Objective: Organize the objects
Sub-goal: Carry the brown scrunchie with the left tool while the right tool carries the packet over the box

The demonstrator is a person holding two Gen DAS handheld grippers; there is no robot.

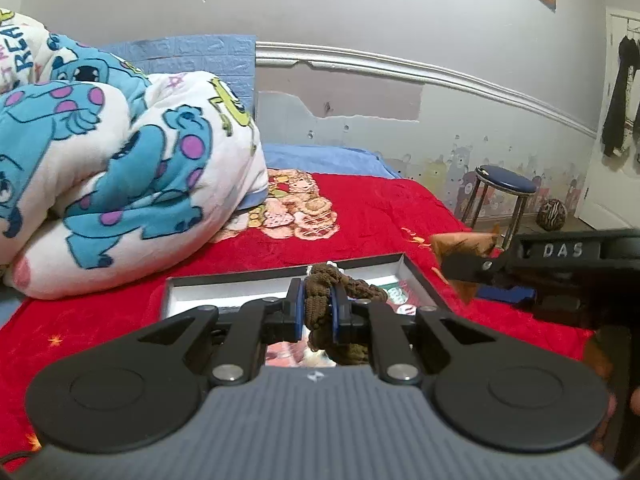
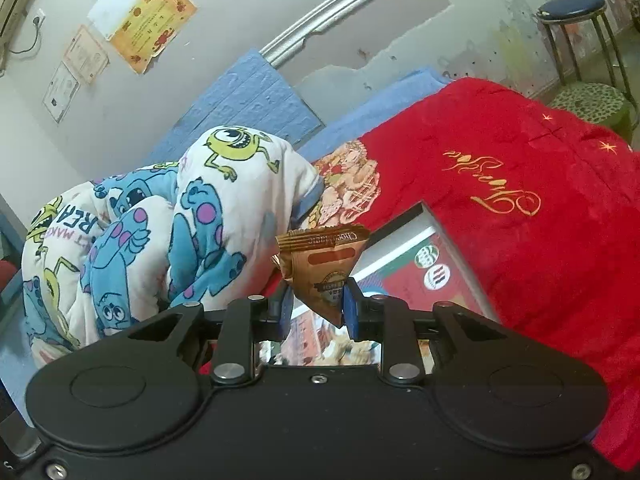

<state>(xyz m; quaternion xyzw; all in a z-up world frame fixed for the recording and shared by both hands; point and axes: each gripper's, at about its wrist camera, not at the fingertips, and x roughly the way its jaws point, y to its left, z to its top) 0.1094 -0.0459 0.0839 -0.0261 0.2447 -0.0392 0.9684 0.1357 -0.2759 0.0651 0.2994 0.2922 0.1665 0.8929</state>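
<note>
- Right now, my left gripper [image 1: 319, 304] is clamped narrow on a brown scrunchie [image 1: 320, 300], its knitted loop bulging out above and below the blue pads.
- My right gripper [image 2: 316, 306] pinches the lower tip of a brown triangular snack packet [image 2: 322, 266]; the wide crimped end stands up clear of the pads. In the left wrist view the same packet [image 1: 464, 246] shows just right of the box, held off the bed.
- Landmark: the shallow black-rimmed box [image 1: 416, 276], lying open on the bed. The scrunchie hangs over its middle; the packet sits above its near-left part as the right wrist view has it.
- My reading: both items are held over the box because it is the sorting container. Whether they are on their way in or out I cannot tell.
- Printed sachets, red and green, already lie inside the box toward its right end.
- Pinching the packet by one corner keeps its contents out of the squeeze, but it may swing or slip.
- Surface: a plush red bedspread [image 2: 540, 240] with gold script and stars; soft, so the box may tilt if pressed.
- Left of the box, a bunched cartoon-monster quilt [image 1: 120, 180].
- Behind the box, a wall with peeling paint, a white moulding and pinned certificates.
- Beyond the box to the right, a blue-topped stool [image 1: 506, 184] on the floor.
</note>
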